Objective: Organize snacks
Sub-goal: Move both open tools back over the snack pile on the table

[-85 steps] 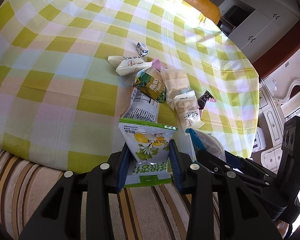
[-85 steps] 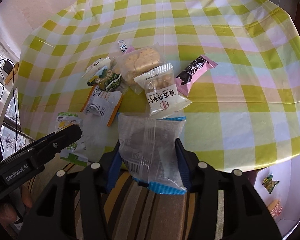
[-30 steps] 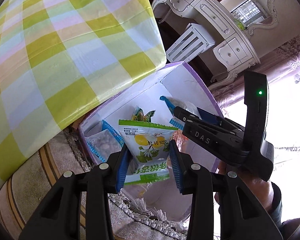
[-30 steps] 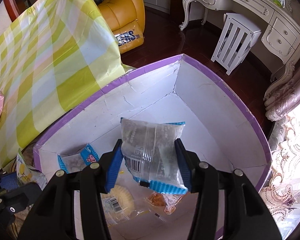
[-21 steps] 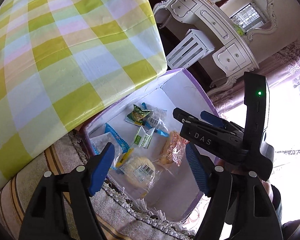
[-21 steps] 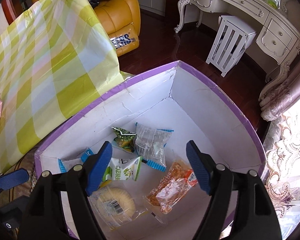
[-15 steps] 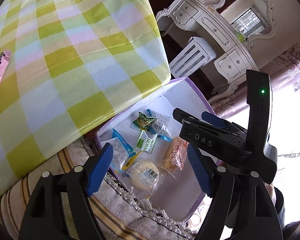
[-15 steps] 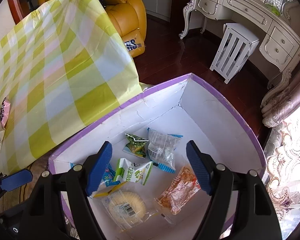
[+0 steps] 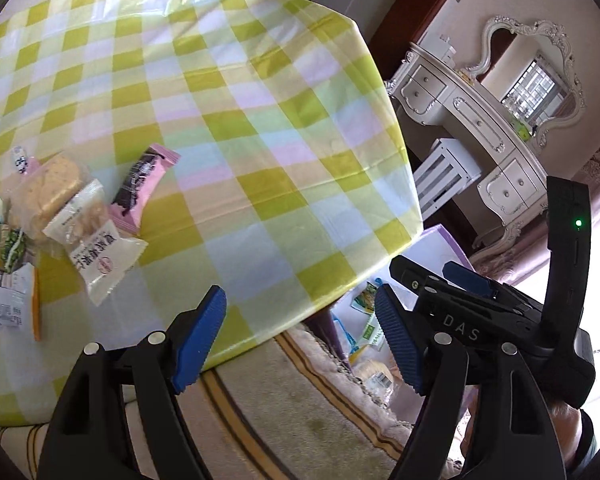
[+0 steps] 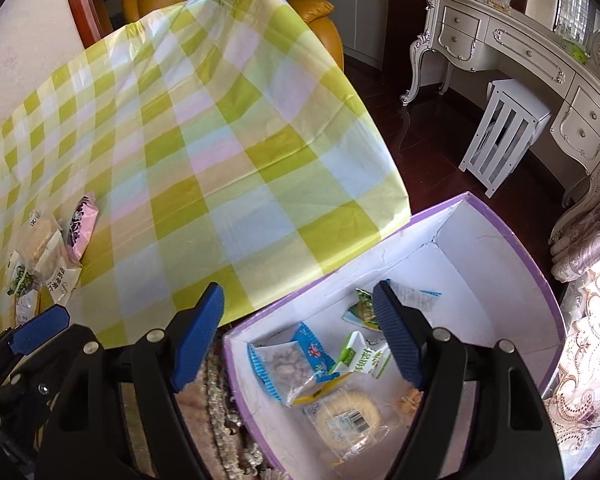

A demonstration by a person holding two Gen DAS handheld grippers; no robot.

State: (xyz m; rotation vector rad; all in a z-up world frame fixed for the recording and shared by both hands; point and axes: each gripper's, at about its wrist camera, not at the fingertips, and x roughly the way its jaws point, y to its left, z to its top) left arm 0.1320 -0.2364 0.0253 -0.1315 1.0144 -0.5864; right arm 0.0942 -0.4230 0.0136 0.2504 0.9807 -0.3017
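Yellow-green checked tablecloth (image 10: 204, 152), purple-rimmed white box (image 10: 496, 216), pink packet (image 9: 142, 184).

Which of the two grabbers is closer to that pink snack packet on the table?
Left. The open left gripper hangs over the table edge near the pink snack packet; the open right gripper hangs beside it, toward the purple-rimmed box.

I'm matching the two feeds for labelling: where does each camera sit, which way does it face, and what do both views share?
Left wrist: on the left gripper, jaws open and empty, facing down over the green-checked tablecloth with its snack packets; the right gripper and part of a hand show at right.
Right wrist: on the right gripper, jaws open and empty, facing down into the purple-rimmed white box; the left gripper shows at lower left.
Shared: tablecloth, box, pink-and-black packet, white dressing table.
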